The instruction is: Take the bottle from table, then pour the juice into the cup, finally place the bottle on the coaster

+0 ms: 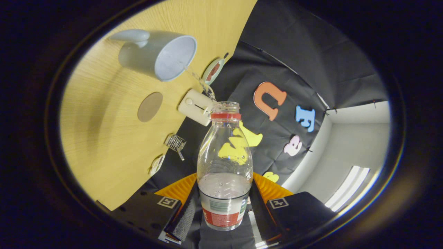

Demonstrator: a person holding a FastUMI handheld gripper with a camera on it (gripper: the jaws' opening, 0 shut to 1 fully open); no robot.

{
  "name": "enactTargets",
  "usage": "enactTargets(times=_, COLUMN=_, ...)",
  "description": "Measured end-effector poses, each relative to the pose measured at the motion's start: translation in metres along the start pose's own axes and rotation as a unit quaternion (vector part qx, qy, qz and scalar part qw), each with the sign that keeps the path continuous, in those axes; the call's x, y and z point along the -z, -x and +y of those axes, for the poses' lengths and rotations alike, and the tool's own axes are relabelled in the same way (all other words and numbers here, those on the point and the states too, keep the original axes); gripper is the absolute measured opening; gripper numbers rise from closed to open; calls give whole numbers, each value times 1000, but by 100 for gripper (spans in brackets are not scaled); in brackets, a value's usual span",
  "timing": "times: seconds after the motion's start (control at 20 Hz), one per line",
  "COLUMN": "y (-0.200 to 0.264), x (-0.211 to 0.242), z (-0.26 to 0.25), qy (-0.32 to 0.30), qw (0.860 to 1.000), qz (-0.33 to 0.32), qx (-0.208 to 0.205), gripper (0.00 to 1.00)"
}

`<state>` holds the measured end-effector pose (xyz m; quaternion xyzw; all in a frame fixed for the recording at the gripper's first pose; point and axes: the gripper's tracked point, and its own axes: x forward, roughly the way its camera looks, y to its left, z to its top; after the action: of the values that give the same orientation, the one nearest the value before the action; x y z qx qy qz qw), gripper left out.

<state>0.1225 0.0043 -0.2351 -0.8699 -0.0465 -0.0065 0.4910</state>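
**Bottle tipped toward the cup, liquid running from its mouth**

In the gripper view, the gripper (224, 207) has its two fingers closed against the sides of a clear plastic bottle (225, 162), one finger pressing on each side of the labelled lower part. The bottle has no cap on; a red ring sits around its neck, and its open mouth points away from the fingers. Clear liquid fills the lower part of the bottle, near the fingers, while the upper part is see-through. The whole scene appears rolled over, so the wooden desk (104, 138) stands almost on edge beside the bottle.

A thin stream of liquid (202, 83) stretches between the bottle's mouth and the rim of a pale blue cup (159, 55) with a handle, which stands on the desk beyond the fingers. A round grey-brown coaster (150, 106) lies flat on the desk near the cup, apart from it. Just beside the bottle's neck sits a small cream box-shaped object (196, 106). A small wire item (175, 142) lies closer to the fingers, near the desk's edge
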Motion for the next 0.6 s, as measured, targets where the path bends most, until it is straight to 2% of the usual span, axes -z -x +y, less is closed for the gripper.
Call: enactTargets(times=0.6, y=1, x=2, z=-37, qy=49, qw=998, qz=-12, qx=32, gripper=80)
